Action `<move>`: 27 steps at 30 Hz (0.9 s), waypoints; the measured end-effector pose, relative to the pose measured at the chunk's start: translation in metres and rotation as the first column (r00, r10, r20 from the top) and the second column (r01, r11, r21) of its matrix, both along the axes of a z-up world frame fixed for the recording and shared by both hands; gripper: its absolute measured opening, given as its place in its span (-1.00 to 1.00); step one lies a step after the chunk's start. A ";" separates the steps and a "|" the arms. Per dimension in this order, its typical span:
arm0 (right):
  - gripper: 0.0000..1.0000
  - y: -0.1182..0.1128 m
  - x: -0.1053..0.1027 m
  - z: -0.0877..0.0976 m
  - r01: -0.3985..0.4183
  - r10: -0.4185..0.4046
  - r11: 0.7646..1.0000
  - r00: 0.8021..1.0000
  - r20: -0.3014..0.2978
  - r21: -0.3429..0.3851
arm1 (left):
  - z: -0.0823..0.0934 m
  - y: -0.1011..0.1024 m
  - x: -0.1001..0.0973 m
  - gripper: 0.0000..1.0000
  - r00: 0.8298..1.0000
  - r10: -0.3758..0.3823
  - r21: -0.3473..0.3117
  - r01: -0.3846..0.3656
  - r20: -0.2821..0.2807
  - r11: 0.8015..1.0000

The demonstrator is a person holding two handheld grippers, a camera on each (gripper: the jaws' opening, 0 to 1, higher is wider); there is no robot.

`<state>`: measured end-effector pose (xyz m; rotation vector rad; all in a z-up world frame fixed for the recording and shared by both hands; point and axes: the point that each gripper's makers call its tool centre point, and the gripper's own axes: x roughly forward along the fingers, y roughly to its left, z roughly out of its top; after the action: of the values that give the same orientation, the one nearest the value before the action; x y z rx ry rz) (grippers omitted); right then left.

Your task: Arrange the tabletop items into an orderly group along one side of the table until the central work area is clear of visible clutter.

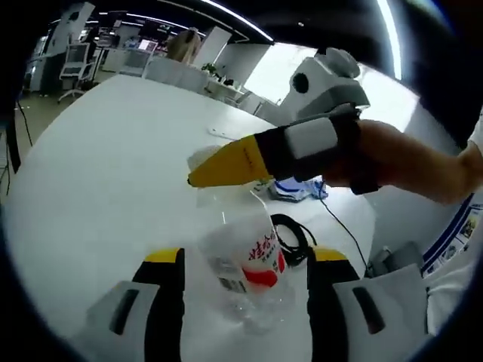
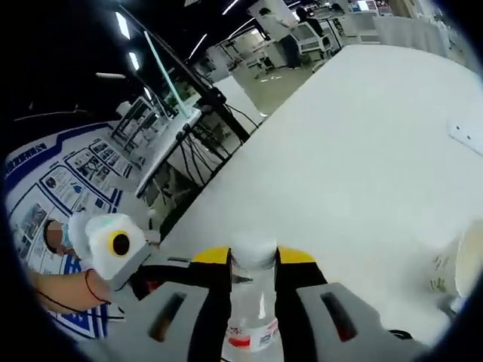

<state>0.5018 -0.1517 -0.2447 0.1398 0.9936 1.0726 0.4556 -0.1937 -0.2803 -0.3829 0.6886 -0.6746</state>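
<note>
A clear plastic bottle [image 1: 253, 268] with a red and white label and a white cap [image 2: 253, 251] is held up over the white table [image 1: 113, 166]. My right gripper [image 2: 253, 258] is shut on the bottle's neck just under the cap. In the left gripper view it comes in from the right as yellow fingers [image 1: 226, 166] in a person's hand. My left gripper [image 1: 245, 298] is open, its jaws standing either side of the bottle's lower body with a small gap on each side. The left gripper's white housing [image 2: 109, 245] appears at the lower left of the right gripper view.
A black cable [image 1: 296, 234] and a blue and white item [image 1: 298, 188] lie on the table behind the bottle. A flat white strip [image 2: 468, 137] lies farther out. A paper cup [image 2: 462, 271] stands at the right edge. The table's edge [image 2: 226, 162] borders a floor with stands and cables.
</note>
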 end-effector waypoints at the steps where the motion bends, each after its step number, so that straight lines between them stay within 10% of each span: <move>1: -0.63 -0.001 0.000 0.001 0.004 -0.004 1.000 1.000 0.008 0.002 | 0.001 -0.002 0.001 0.32 1.000 -0.009 -0.010 0.009 0.006 1.000; 27: -0.63 -0.022 -0.022 0.029 0.050 -0.062 0.997 0.980 0.191 0.067 | 0.006 -0.029 -0.008 -0.17 0.977 -0.211 -0.018 0.212 0.041 0.977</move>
<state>0.4802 -0.1733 -0.2157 0.1107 0.7783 1.0449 0.4476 -0.2223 -0.2744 -0.3179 0.6912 -0.8903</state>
